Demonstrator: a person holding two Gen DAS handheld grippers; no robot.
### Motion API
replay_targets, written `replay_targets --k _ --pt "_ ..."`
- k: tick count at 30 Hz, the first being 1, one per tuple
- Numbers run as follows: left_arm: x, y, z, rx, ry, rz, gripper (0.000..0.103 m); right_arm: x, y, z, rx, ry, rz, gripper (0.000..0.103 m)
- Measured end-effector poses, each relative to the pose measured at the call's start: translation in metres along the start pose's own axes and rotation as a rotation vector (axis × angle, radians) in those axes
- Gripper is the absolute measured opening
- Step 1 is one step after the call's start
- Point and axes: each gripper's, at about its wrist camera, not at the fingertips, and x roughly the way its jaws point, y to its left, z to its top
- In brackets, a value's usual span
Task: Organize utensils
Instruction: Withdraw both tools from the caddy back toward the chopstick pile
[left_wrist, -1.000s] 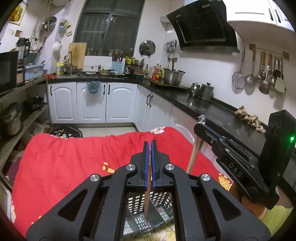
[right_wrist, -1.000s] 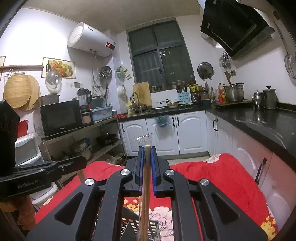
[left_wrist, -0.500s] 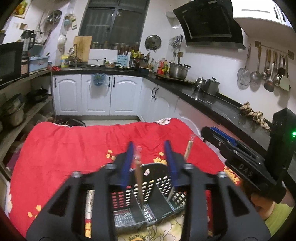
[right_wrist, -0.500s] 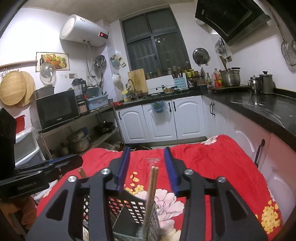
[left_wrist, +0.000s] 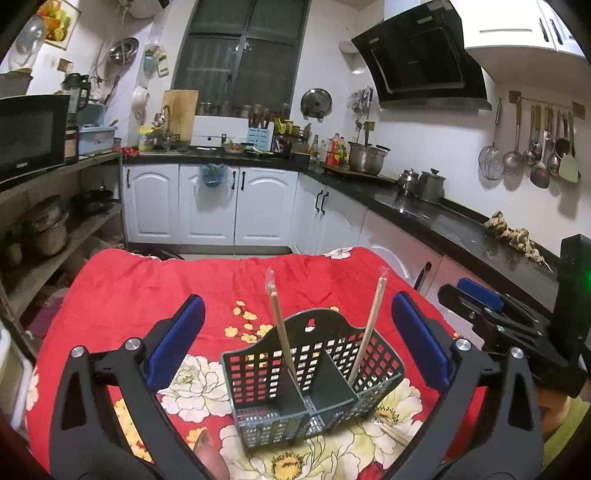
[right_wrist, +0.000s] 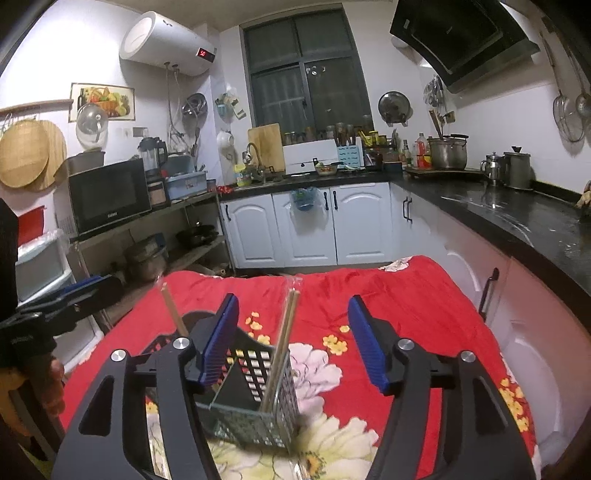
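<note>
Two wrapped chopstick pairs stand in one dark slotted plastic utensil basket (left_wrist: 314, 373).

One wrapped wooden chopstick pair (left_wrist: 282, 332) leans in the basket's left compartment, another (left_wrist: 365, 332) in its right. Both the left hand-held gripper (left_wrist: 297, 341) and right hand-held gripper (right_wrist: 293, 341) are opening, gripping nothing. The basket sits on a red floral-clothed tabletop (left_wrist: 129, 291) in a white-cabineted kitchen.

Upright chopsticks (left_wrist: 281, 332) block basket (left_wrist: 314, 373) top; red cloth (left_wrist: 147, 288) beyond open.
</note>
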Motion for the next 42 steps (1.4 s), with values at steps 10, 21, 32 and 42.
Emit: replay_targets --k 10,21,32,42 --pt "-0.022 0.003 -0.022 -0.043 0.013 -0.002 0.093 -0.022 0.003 -0.021 -0.003 0.051 -0.01 0.068" --pt "-0.039 0.003 -0.054 -0.04 0.066 0.007 0.093 -0.036 0.011 -0.041 -0.031 0.109 0.002 0.068" --pt "-0.042 0.0 -0.083 -0.05 0.118 0.005 0.093 -0.042 0.019 -0.062 -0.054 0.164 0.025 0.068" --pt "-0.046 0.013 -0.105 -0.078 0.17 0.03 0.093 -0.038 0.028 -0.088 -0.077 0.238 0.052 0.068"
